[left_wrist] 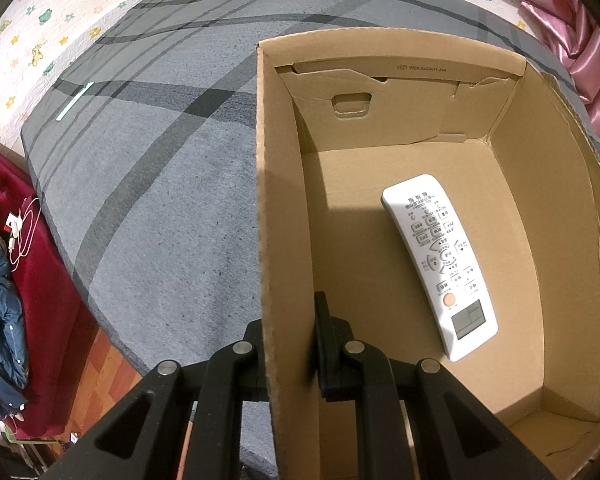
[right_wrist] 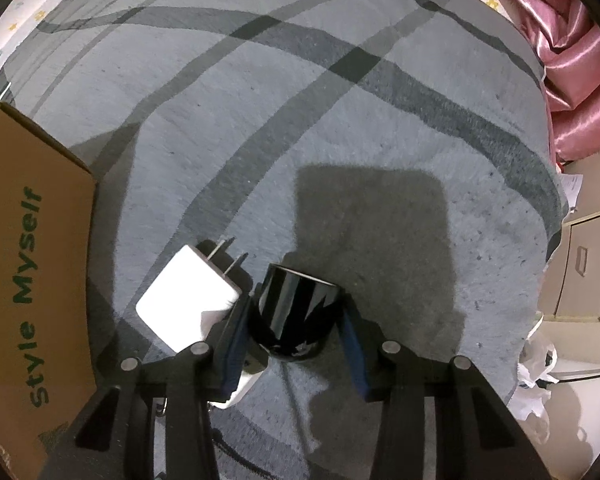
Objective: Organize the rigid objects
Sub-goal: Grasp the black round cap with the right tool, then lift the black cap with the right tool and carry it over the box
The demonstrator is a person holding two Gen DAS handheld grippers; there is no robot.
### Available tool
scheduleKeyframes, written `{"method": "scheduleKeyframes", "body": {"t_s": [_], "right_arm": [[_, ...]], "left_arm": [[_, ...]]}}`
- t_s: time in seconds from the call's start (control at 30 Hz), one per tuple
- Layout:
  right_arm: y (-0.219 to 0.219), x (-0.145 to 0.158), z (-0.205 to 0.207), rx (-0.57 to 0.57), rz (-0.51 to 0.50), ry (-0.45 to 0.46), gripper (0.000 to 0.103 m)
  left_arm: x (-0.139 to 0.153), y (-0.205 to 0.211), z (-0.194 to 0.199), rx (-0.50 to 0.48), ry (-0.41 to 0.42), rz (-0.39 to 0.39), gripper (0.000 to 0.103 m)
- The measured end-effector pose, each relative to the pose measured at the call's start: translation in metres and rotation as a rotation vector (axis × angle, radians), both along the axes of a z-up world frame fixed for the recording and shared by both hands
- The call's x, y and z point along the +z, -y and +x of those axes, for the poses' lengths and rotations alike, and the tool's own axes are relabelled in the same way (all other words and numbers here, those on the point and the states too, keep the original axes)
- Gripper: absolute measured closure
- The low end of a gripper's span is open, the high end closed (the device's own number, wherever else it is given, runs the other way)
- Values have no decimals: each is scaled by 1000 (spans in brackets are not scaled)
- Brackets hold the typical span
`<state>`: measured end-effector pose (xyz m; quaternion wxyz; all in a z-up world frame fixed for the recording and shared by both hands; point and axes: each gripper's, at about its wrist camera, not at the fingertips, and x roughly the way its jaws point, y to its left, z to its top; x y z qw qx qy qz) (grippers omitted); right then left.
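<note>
Cardboard fills the left wrist view: the open cardboard box (left_wrist: 540,208) stands on a grey striped rug (left_wrist: 148,184), and the left gripper (left_wrist: 290,344) points steeply down over the box's near left wall. That wall runs up between its two black fingers (left_wrist: 326,340), one inside the box and one outside, and the jaws are pressed together on the wall. A white remote control (left_wrist: 440,264) lies flat on the box floor, buttons up, to the right of the gripper and apart from it, its display end toward the camera.

In the right wrist view the right gripper (right_wrist: 296,320) also points nearly straight down at the rug (right_wrist: 340,120), to the right of the box (right_wrist: 28,220), whose outer side reads "Style Myself". A black glossy cup (right_wrist: 294,312) lies on its side on the rug, directly between the blue-lined fingers (right_wrist: 354,344). The left finger looks to be against the cup; a thin gap seems to remain at the right one, so I cannot tell whether the cup is gripped. A white plug adapter (right_wrist: 188,300), prongs pointing away, lies between the box and the cup, just beside the left finger, partly under it.
</note>
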<state>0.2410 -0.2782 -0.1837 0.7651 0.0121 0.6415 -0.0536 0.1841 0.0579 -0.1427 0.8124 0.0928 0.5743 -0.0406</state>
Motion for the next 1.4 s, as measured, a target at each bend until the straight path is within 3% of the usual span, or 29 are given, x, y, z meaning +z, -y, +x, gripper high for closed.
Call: {"method": "scheduleKeyframes", "body": {"t_s": [0.5, 1.4], "right_arm": [[-9, 48, -19, 24, -17, 63, 58], [-84, 131, -24, 143, -20, 173, 58]], "left_arm": [[1, 1, 0, 3, 2, -2, 89], [1, -1, 1, 3, 1, -11, 89]]}}
